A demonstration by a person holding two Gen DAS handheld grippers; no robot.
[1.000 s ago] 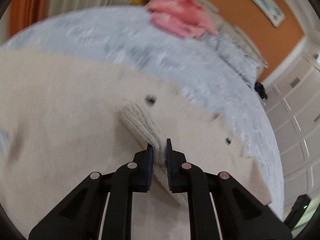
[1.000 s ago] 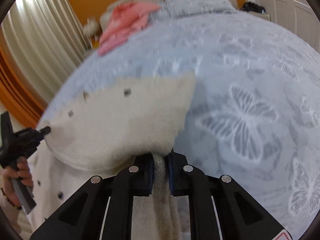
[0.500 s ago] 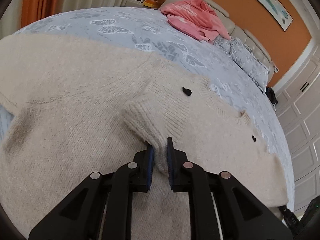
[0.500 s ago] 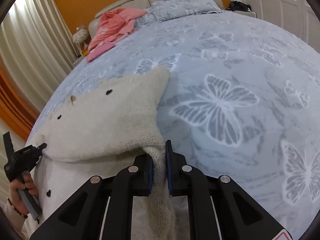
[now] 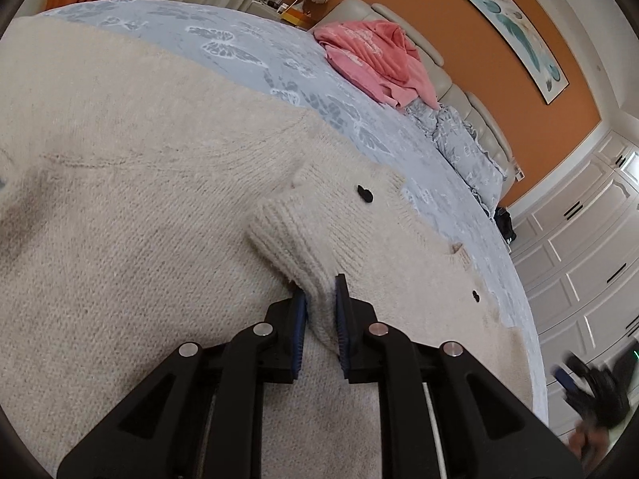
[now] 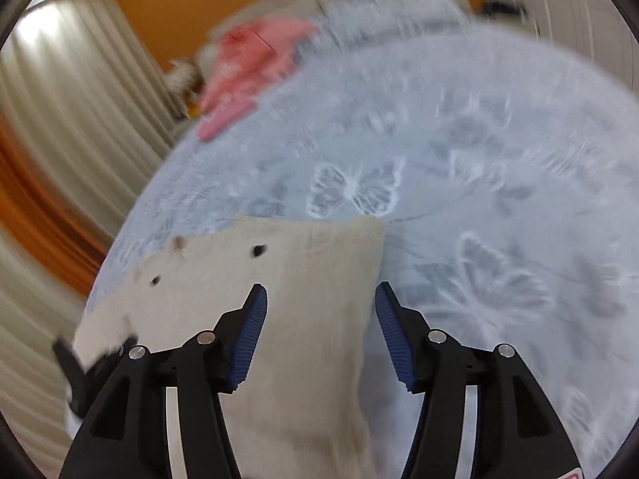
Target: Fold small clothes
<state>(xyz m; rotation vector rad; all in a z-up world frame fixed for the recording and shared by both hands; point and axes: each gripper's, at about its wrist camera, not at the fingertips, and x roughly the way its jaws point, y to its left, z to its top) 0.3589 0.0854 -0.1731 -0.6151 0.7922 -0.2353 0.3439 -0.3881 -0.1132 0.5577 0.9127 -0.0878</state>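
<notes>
A cream knit cardigan (image 5: 139, 219) with black buttons lies spread on the blue butterfly bedspread (image 5: 247, 56). My left gripper (image 5: 321, 291) is shut on the ribbed cuff of its sleeve (image 5: 295, 235), laid across the cardigan's front. In the right wrist view the cardigan (image 6: 303, 319) lies flat below my right gripper (image 6: 319, 299), which is open and holds nothing. The right gripper also shows blurred at the lower right of the left wrist view (image 5: 591, 383).
A pink garment (image 5: 371, 60) lies near the headboard with grey pillows (image 5: 463, 143) beside it. Curtains (image 6: 72, 119) hang on the left, white wardrobe doors (image 5: 591, 247) stand on the right. The bedspread (image 6: 499, 219) extends right of the cardigan.
My right gripper has opened and let go of the cardigan's fabric, which now lies flat. The left gripper keeps its hold on the sleeve cuff over the cardigan.
</notes>
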